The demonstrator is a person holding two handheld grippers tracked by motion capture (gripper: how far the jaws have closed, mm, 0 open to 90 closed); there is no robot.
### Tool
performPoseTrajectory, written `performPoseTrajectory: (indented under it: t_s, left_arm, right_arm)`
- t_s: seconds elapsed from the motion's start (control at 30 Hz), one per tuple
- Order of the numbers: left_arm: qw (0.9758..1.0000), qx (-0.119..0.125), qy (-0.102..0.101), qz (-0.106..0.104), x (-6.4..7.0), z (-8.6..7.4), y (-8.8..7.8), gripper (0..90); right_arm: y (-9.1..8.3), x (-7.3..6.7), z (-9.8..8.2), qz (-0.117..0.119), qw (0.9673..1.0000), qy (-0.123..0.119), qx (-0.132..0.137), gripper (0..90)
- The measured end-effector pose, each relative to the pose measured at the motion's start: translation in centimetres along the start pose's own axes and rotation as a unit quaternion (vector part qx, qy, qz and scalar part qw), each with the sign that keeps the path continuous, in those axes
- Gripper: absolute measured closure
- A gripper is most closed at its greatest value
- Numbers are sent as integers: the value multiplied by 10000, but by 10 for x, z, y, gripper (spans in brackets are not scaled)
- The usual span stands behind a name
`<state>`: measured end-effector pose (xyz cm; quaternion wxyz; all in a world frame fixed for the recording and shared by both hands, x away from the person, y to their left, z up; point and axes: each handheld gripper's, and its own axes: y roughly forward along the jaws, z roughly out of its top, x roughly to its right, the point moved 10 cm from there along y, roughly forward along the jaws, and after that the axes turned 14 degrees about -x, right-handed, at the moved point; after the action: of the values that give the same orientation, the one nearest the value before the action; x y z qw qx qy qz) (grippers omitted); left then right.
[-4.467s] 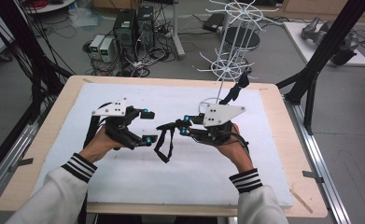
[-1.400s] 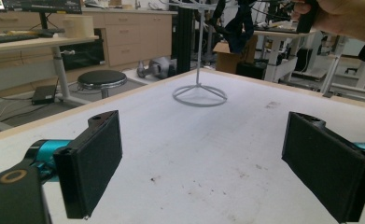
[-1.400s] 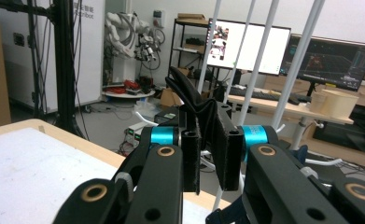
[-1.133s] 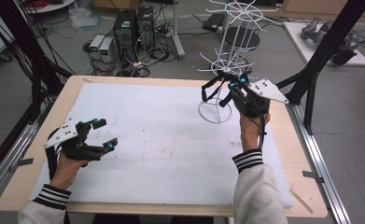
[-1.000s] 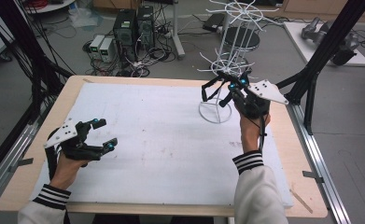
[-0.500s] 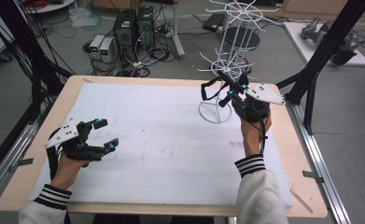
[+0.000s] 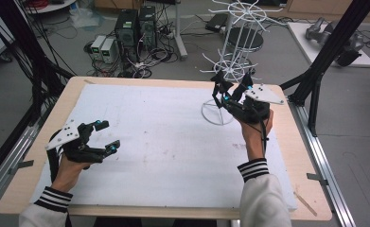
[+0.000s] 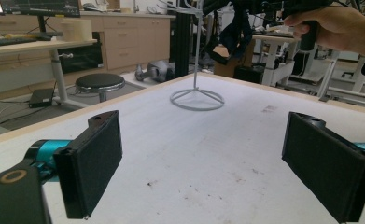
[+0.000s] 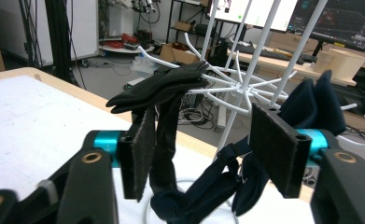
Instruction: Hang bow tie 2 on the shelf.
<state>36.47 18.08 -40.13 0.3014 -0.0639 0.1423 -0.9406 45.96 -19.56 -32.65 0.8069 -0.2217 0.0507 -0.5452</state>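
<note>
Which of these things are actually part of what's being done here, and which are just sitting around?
Part of the job:
- dark strap, draped over a prong of the rack
- white wire rack at the table's far edge
- right tongs, jaws apart around the strap, just opened
- left tongs, open, waiting near the table's left side

Just lying about:
- computer boxes on the floor
- round black stool

The high view looks steeply down from well above the white wire rack (image 7: 230, 71); the left gripper view faces that rack (image 8: 196, 56) from across the table, and the right gripper view sits close against it (image 9: 245, 84).
</note>
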Motion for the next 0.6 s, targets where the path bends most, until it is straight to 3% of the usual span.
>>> performPoseTrajectory:
  t_s: [0.6]
  left_arm:
    - [9999,110,-68,62,-4,3,-8,126]
  right_arm:
    - [-28,-10,11,57,9995,-68,319,302]
